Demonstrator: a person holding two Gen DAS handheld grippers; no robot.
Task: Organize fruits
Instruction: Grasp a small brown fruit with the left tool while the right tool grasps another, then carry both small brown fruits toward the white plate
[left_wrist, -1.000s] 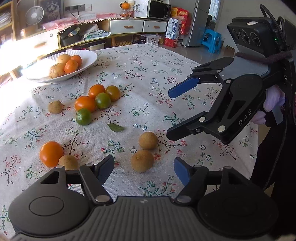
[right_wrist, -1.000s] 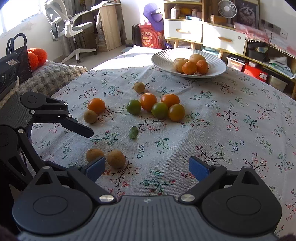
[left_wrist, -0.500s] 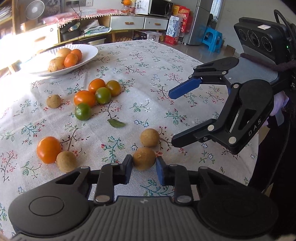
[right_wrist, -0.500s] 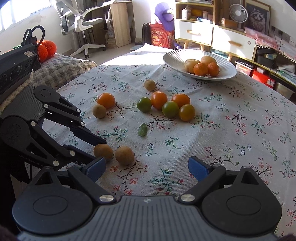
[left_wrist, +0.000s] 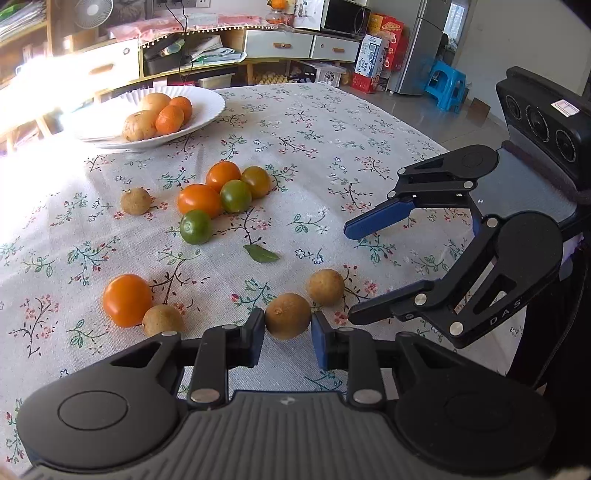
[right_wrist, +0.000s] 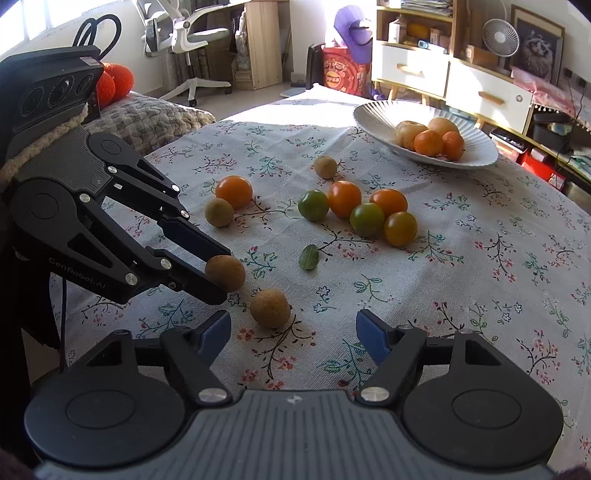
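My left gripper (left_wrist: 288, 334) is shut on a brown longan (left_wrist: 288, 315), also seen in the right wrist view (right_wrist: 225, 272), held just above the floral tablecloth. A second longan (left_wrist: 326, 287) lies right beside it, just ahead of my right gripper (right_wrist: 293, 332), which is open and empty. Two more longans (left_wrist: 162, 320) (left_wrist: 136, 201), an orange tomato (left_wrist: 127, 300) and a cluster of orange and green tomatoes (left_wrist: 221, 194) lie on the cloth. A white plate (left_wrist: 207, 110) at the far left holds several fruits.
A green leaf (left_wrist: 261, 254) lies mid-table. The table edge (left_wrist: 424, 136) runs along the right in the left wrist view. A padded chair (right_wrist: 147, 118) with orange fruit stands at the table's far left in the right wrist view. Cabinets and shelves stand behind the plate.
My left gripper moved forward and closed on the near longan, then lifted it slightly. My right gripper stayed open and moved a little closer to the second longan.
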